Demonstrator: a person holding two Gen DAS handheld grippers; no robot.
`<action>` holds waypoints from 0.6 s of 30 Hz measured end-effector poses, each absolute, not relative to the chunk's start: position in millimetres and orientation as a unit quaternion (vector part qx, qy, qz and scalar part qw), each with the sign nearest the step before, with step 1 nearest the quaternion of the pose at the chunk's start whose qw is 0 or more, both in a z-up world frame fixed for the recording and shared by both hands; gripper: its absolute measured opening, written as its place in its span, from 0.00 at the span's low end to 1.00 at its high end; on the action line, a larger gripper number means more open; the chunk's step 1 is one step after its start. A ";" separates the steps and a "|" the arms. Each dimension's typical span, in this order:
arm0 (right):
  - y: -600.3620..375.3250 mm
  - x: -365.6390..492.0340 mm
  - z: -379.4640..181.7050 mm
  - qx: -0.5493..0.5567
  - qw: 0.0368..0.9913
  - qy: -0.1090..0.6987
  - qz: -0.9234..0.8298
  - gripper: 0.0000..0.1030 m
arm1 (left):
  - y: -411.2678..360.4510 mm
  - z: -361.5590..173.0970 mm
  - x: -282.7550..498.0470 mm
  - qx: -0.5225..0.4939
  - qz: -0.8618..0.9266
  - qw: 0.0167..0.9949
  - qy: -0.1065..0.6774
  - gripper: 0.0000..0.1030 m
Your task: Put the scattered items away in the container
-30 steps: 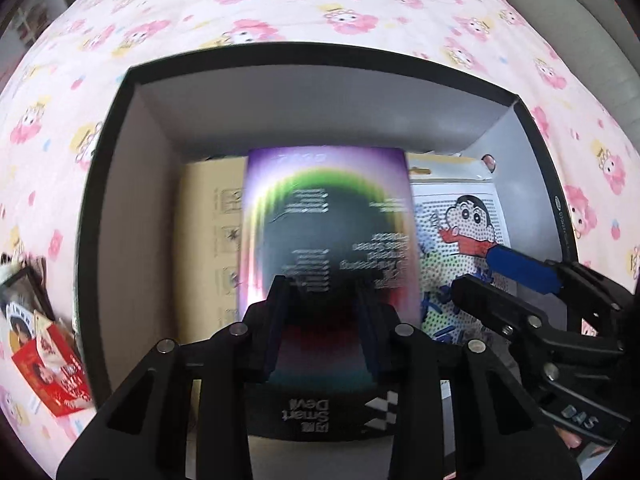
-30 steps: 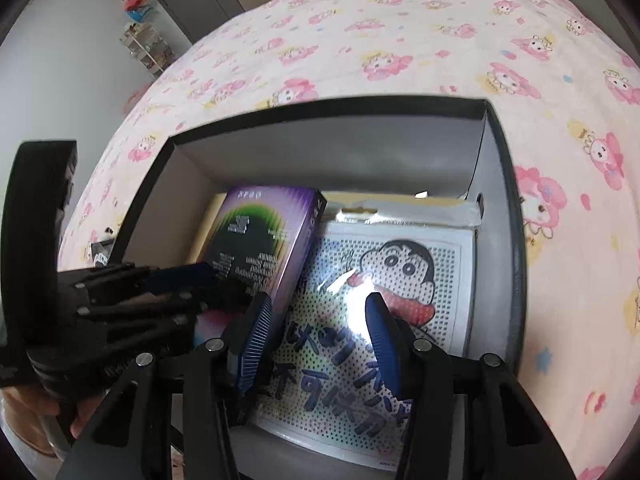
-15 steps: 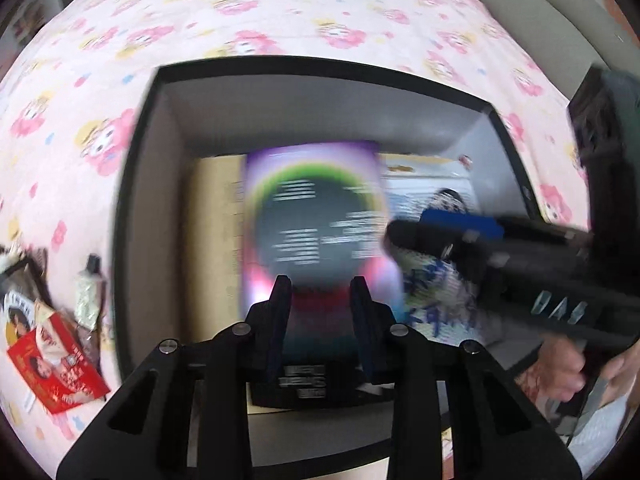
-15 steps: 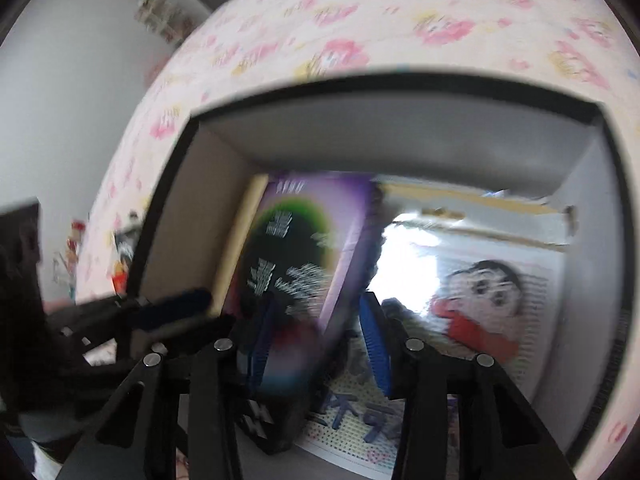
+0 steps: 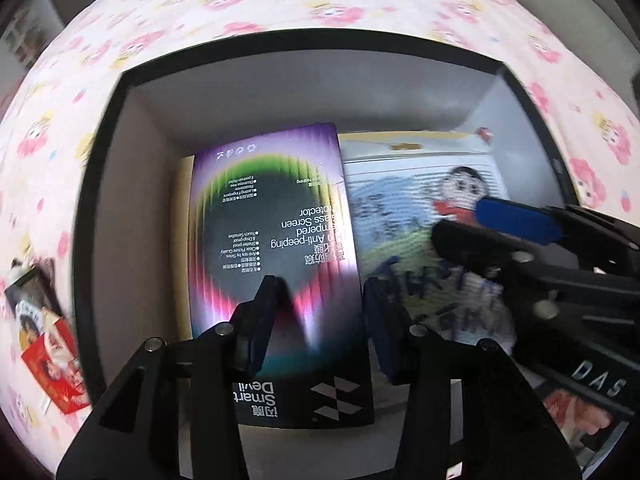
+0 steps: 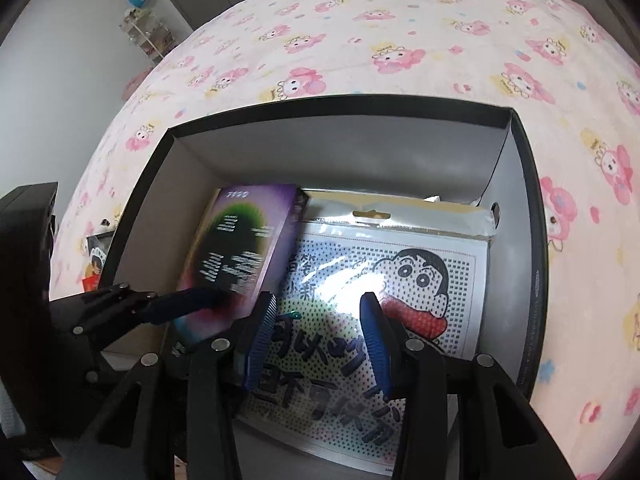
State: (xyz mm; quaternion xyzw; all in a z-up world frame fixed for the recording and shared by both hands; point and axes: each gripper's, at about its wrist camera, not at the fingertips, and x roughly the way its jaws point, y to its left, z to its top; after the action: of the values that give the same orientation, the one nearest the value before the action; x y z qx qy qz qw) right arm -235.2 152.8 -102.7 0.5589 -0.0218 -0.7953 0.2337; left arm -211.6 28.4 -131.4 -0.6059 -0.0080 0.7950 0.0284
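A black container (image 5: 320, 42) with grey inner walls sits on a pink-patterned bedsheet. Inside it lies a purple screen-protector box (image 5: 272, 208) beside a cartoon bead-kit packet (image 5: 400, 200). My left gripper (image 5: 324, 324) hangs over the near end of the purple box with its jaws opening; the right finger stands clear of the box's edge. My right gripper (image 6: 318, 340) is open above the packet (image 6: 420, 280) with nothing between its fingers. It also shows at the right of the left wrist view, blue pad (image 5: 516, 216) foremost. The purple box (image 6: 248, 240) leans slightly against the packet.
Red snack packets (image 5: 52, 364) and a photo card (image 5: 28, 300) lie on the sheet left of the container (image 6: 340, 106). A tan flat item (image 5: 185, 200) peeks from under the purple box. A shelf (image 6: 144, 28) stands by the far wall. A hand (image 5: 572, 412) holds the right gripper.
My left jaws have spread and let go of the purple box, which now lies lower in the container. The right gripper swung across the left view and back to the right.
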 end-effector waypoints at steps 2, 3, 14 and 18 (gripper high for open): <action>151.2 -237.3 -106.2 0.562 0.226 -0.012 -0.796 0.38 | 22.0 -132.0 -213.4 -0.609 0.793 0.012 -0.008 0.43; 151.0 -239.0 -107.7 0.565 0.223 -0.011 -0.794 0.38 | 18.2 -132.9 -215.0 -0.613 0.790 0.002 -0.006 0.43; 136.0 -284.1 -109.3 0.581 0.220 -0.002 -0.783 0.39 | -9.4 -114.4 -248.0 -0.593 0.801 0.037 -0.069 0.39; 133.4 -303.0 -115.9 0.582 0.216 -0.011 -0.784 0.39 | -17.7 -112.8 -284.5 -0.583 0.809 0.026 -0.073 0.39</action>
State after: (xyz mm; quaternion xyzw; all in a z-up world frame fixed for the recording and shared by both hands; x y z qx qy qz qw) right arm -303.0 133.4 -115.9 0.5819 -0.0106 -0.7840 0.2159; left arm -284.5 -17.7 -112.8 -0.5828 -0.0730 0.8089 0.0263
